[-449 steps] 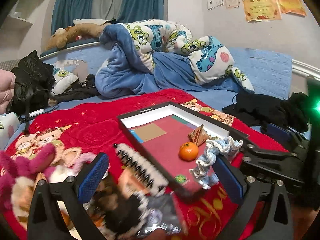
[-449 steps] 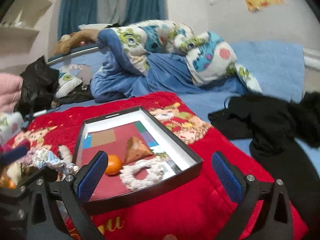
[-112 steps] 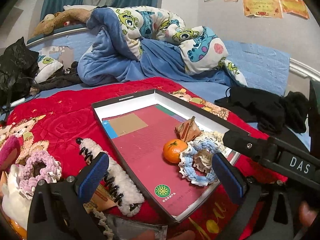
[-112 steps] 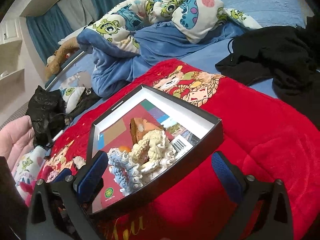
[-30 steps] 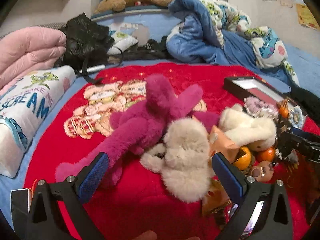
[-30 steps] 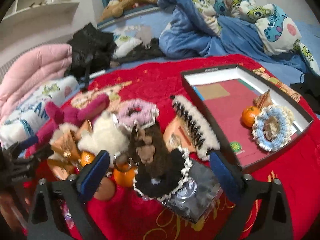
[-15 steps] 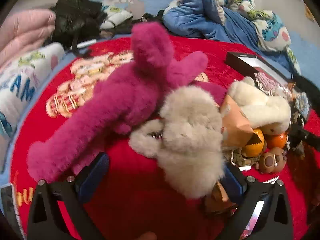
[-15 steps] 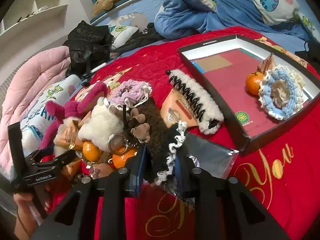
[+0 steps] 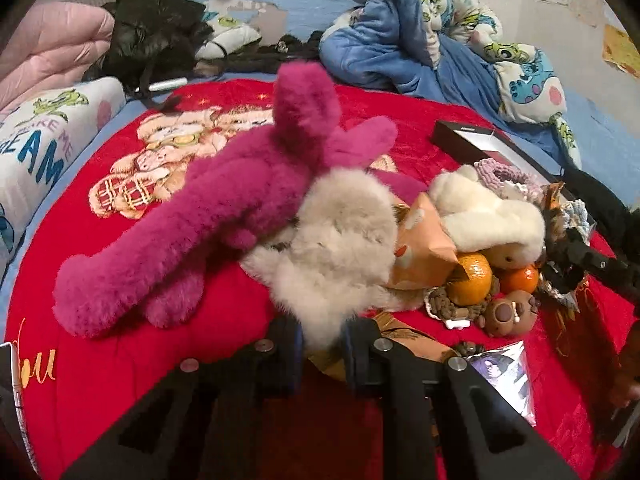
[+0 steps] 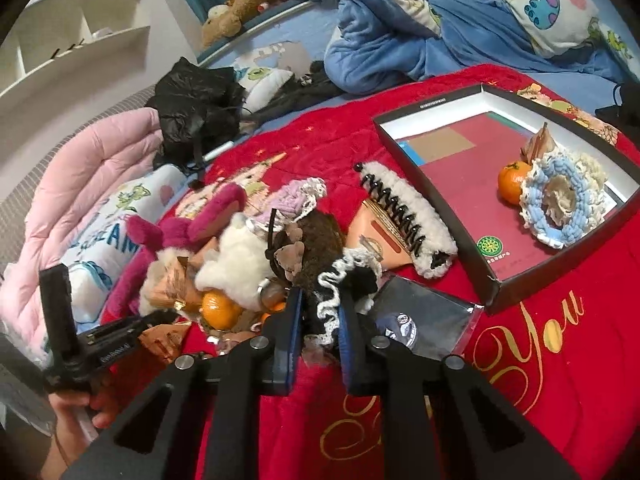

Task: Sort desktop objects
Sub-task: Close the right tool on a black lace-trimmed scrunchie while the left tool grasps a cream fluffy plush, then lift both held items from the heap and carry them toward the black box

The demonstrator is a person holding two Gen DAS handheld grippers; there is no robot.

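Observation:
My left gripper [image 9: 322, 334] is shut on the lower edge of a beige fluffy toy [image 9: 340, 248], which lies against a magenta plush [image 9: 224, 216] on the red blanket. My right gripper [image 10: 320, 320] is shut on a black scrunchie with white lace trim [image 10: 346, 280] at the near edge of the pile. The black box [image 10: 436, 184] at the right holds an orange [image 10: 512, 178], a blue crochet scrunchie [image 10: 560, 204] and a brown packet [image 10: 540, 144].
The pile also has a white plush [image 9: 488, 212], oranges [image 9: 470, 280], a brown bear keychain [image 9: 510, 312], a fuzzy hair claw [image 10: 404, 216], a purple scrunchie [image 10: 296, 196] and a shiny packet [image 10: 424, 320]. Bedding and a black bag [image 10: 196, 108] lie behind.
Both grippers moved from the box to the pile. In the last second the right closed on the black scrunchie, then the left closed on the beige toy.

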